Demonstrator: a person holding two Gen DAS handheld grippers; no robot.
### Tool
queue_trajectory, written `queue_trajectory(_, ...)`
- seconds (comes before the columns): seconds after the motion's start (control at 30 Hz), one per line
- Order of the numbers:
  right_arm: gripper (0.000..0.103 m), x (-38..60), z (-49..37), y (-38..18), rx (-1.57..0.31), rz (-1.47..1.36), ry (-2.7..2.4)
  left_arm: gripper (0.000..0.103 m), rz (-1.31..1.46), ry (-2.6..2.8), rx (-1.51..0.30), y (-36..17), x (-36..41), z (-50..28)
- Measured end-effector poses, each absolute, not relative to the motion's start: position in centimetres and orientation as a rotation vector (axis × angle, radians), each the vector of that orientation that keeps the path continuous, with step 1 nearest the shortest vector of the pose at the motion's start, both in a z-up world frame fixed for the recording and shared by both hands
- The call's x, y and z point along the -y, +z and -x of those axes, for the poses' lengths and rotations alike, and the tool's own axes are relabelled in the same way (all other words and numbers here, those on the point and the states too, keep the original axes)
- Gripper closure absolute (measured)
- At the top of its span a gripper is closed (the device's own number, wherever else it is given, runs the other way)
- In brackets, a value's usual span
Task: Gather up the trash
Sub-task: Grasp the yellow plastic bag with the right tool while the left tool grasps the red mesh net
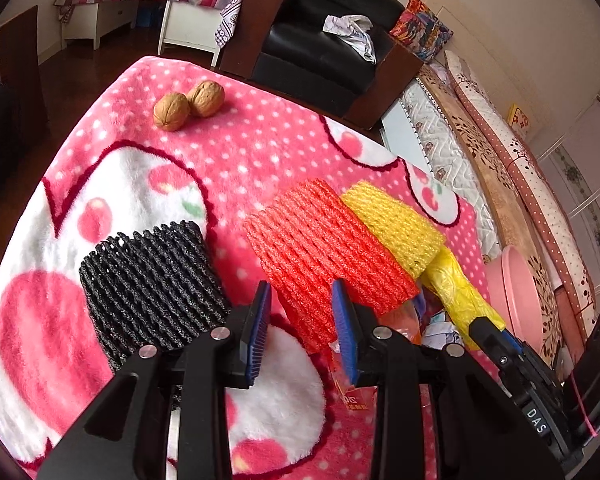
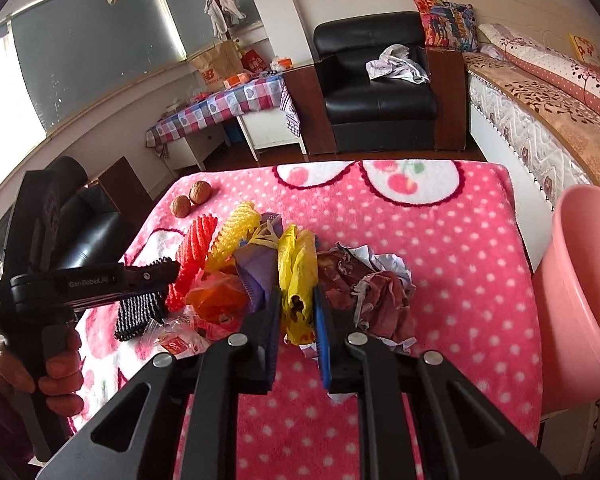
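Nearby, two walnuts point(image 1: 188, 105); pink bin point(image 2: 580, 280) beside the trash pile point(image 2: 284, 276).

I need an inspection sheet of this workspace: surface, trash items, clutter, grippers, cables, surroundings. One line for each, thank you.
Surface: pink dotted blanket covers the table.
Job's things: black foam net, red foam net, yellow foam net, yellow plastic bag, orange bag, crumpled paper; pink bin at the table's edge.
Clutter: two walnuts.
Grippers: left gripper open over the red net's edge; right gripper shut on the yellow plastic bag.
Cables: nothing seen.
Surroundings: black armchair, bed, checked-cloth table.
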State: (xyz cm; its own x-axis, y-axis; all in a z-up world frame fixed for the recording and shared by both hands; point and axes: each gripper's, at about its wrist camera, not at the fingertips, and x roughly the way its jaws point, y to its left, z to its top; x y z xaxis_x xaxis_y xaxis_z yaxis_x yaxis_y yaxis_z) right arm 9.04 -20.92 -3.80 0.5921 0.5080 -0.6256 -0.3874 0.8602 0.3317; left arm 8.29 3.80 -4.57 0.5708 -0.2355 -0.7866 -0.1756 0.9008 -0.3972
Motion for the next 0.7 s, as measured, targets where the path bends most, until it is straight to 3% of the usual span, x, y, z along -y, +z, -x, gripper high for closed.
queue_trajectory(0.43,0.089,22.1,-7.5,-2.5,-0.738,-0.178,0.491,0.072,0.44,-0.113,-0.938,-4.1,-1.6,-8.8)
queue_trajectory(0.6,0.089,22.5,-7.0,-1.9,-0.72,-0.185,0.485,0.092,0.396,-0.15,-0.907,-3.5,-0.6,-8.5)
queue_trajectory(0.7,0.089,22.8,-6.7,-1.5,-0.704,-0.191,0.483,0.093,0.374,-0.157,-0.876,-2.7,-0.2,-8.0)
